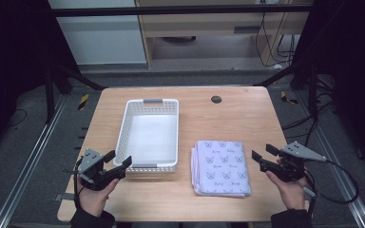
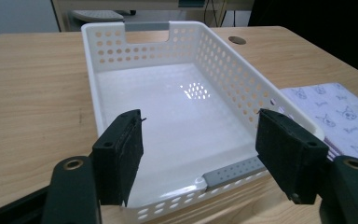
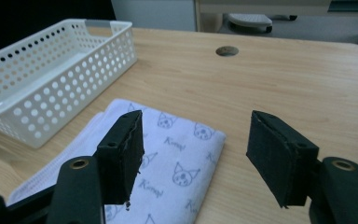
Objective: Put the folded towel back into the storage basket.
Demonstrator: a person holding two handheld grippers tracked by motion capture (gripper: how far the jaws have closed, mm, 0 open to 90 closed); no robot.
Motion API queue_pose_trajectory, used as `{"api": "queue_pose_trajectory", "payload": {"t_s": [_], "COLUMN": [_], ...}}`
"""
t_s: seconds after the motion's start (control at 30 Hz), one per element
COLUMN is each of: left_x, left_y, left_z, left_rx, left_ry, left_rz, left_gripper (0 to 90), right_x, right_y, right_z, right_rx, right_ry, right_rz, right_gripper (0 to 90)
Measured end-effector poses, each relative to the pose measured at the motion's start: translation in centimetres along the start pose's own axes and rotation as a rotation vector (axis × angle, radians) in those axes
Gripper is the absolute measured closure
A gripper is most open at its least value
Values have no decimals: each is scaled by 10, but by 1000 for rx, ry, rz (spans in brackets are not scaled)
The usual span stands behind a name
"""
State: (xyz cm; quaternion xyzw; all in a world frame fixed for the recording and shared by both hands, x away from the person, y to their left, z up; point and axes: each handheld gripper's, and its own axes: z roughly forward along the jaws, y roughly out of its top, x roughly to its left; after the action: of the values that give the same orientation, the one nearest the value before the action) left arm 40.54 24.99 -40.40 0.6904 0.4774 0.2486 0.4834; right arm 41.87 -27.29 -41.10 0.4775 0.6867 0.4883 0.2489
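Note:
A white perforated basket (image 1: 123, 128) stands empty on the wooden table, left of centre. To its right lies a folded pale-lilac cloth (image 1: 221, 167) printed with small cat faces. My left gripper (image 1: 119, 160) hovers open at the basket's near left corner, nothing between its jaws. In the left gripper view the basket (image 2: 223, 70) lies just beyond the open left gripper (image 2: 200, 154). My right gripper (image 1: 264, 153) is open just right of the cloth, empty. In the right gripper view the cloth (image 3: 177, 158) lies under and beyond the left jaw of the right gripper (image 3: 198, 158).
A round cable hole (image 1: 216, 99) sits near the table's far edge. Bare tabletop (image 1: 247, 118) lies beyond the cloth. Dark floor, rails and cables surround the table; a cabinet stands behind it.

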Motion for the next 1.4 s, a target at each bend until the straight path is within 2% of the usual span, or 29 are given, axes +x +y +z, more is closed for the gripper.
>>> {"api": "queue_pose_trajectory", "payload": {"t_s": [0.13, 0.3, 0.37, 0.4, 0.63, 0.97, 1.4], "left_x": [-12, -24, -33, -33, -55, -90, -124], "left_y": [9, 17, 20, 20, 27, 24, 15], "left_z": [3, 8, 12, 12, 23, 41, 59], "left_rx": [-10, -16, -14, -14, -9, 17, 54], "left_ry": [-13, -35, -53, -53, -99, -156, -205], "left_rz": [21, 29, 35, 35, 52, 85, 119], "left_gripper": [308, 309, 311, 312, 323, 329, 343], "right_x": [0, 2, 3, 3, 5, 8, 5], "right_y": [10, 16, 18, 19, 23, 25, 23], "right_z": [-4, -5, -4, -4, 0, 11, 25], "right_rx": [-23, -31, -35, -36, -19, 4, 33], "right_ry": [-4, 4, 9, 10, 28, 37, 37], "right_rz": [2, -2, 8, 9, -6, -15, -18], "right_gripper": [356, 355, 359, 362, 372, 370, 362]}}
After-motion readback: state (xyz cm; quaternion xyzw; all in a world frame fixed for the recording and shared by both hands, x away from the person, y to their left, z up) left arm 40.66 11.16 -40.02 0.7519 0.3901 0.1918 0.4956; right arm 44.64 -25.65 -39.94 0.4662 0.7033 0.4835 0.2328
